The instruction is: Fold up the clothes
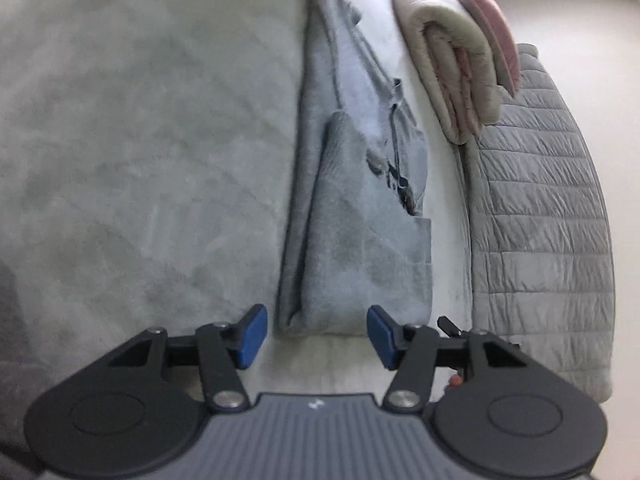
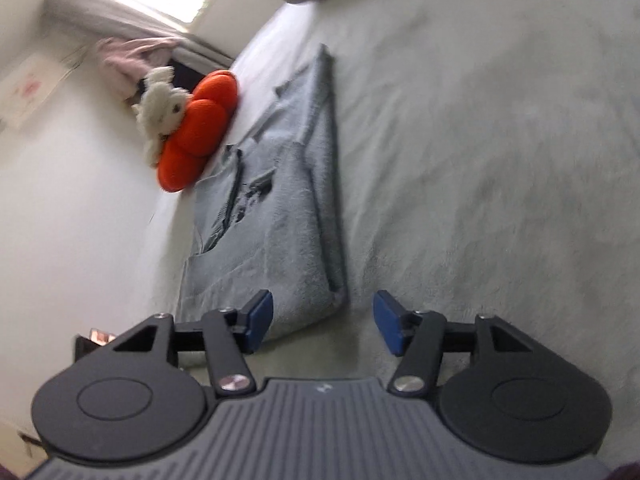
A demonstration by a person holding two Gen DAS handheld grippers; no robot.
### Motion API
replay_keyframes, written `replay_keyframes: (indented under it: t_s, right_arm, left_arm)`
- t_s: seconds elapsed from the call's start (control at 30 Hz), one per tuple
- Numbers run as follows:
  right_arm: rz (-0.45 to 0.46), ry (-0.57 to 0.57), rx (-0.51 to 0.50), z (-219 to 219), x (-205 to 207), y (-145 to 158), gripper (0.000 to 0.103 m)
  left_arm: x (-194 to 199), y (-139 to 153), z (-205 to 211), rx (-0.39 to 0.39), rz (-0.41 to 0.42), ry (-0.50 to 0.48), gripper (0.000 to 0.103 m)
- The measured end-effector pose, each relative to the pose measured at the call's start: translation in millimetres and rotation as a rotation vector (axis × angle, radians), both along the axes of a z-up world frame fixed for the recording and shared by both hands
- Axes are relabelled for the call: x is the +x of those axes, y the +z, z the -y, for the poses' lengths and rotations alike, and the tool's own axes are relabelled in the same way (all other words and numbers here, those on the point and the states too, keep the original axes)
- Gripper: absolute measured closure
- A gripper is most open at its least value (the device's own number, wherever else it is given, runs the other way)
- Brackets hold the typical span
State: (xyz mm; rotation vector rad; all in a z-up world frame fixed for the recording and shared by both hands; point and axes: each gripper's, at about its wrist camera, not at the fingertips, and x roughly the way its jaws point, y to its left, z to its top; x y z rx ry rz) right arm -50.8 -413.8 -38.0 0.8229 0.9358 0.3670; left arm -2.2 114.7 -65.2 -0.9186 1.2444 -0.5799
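We have a grey fleece garment with a dark zipper (image 1: pixel 360 208) lying folded into a long narrow strip on the pale green plush bed cover (image 1: pixel 140 140), its near end just ahead of both tools. Our left hand-held gripper (image 1: pixel 316 332) hangs over that near end with its blue pads (image 1: pixel 252 334) roughly half parted and nothing between them; the cloth edge sits just beyond the tips, not pinched. Our right hand-held gripper (image 2: pixel 324 322) is likewise about half open and empty, its left pad just over the garment's near corner (image 2: pixel 304 312) and its right pad over bare bed cover.

We judge that the lengthwise folds are done: the sleeves look tucked in and the sides doubled over, so the piece is now a tidy band. What remains, in our reading, is to bring one end over the other to halve it.

For that, each tool needs to settle on one corner of the near end, pads straddling all the layers, close firmly, then lift and carry the end toward the far end by the folded cream and pink blanket (image 1: pixel 452 64). The fleece is thick and stacked, so a shallow bite could catch only the top layer. An orange petal-shaped cushion with a white plush toy (image 2: pixel 192 132) sits beside the garment, and a grey quilted coverlet (image 1: pixel 540 220) lies alongside it.
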Motion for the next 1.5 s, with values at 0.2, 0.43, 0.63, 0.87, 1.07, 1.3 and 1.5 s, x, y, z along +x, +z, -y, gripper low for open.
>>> replay_keyframes:
  t_s: [0.2, 0.43, 0.63, 0.87, 1.07, 1.3, 1.5]
  right_arm:
    - [-0.034, 0.040, 0.064, -5, 18, -4, 0.041]
    - [0.013, 0.067, 0.120, -14, 30, -11, 0.041]
    - [0.014, 0.074, 0.169, -10, 19, -17, 0.076]
    - [0.052, 0.027, 0.232, -2, 0, -12, 0.088]
    - [0.084, 0.026, 0.242, -6, -21, 13, 0.088]
    - [0.062, -0.031, 0.273, -10, -64, 36, 0.088]
    - [-0.022, -0.116, 0.325, -14, -91, 37, 0.088]
  left_arm:
    - [13, -11, 17, -0.060, -0.023, -0.023, 0.046]
    - [10, -9, 28, -0.072, 0.076, -0.041, 0.064]
    - [3, -18, 26, -0.099, 0.087, -0.006, 0.090]
    - [-10, 6, 22, -0.139, 0.172, 0.037, 0.093]
    - [-29, 27, 19, -0.167, 0.191, 0.041, 0.093]
    - [-68, 41, 10, -0.244, 0.151, 0.062, 0.093]
    - [-85, 28, 7, -0.343, 0.044, 0.145, 0.093]
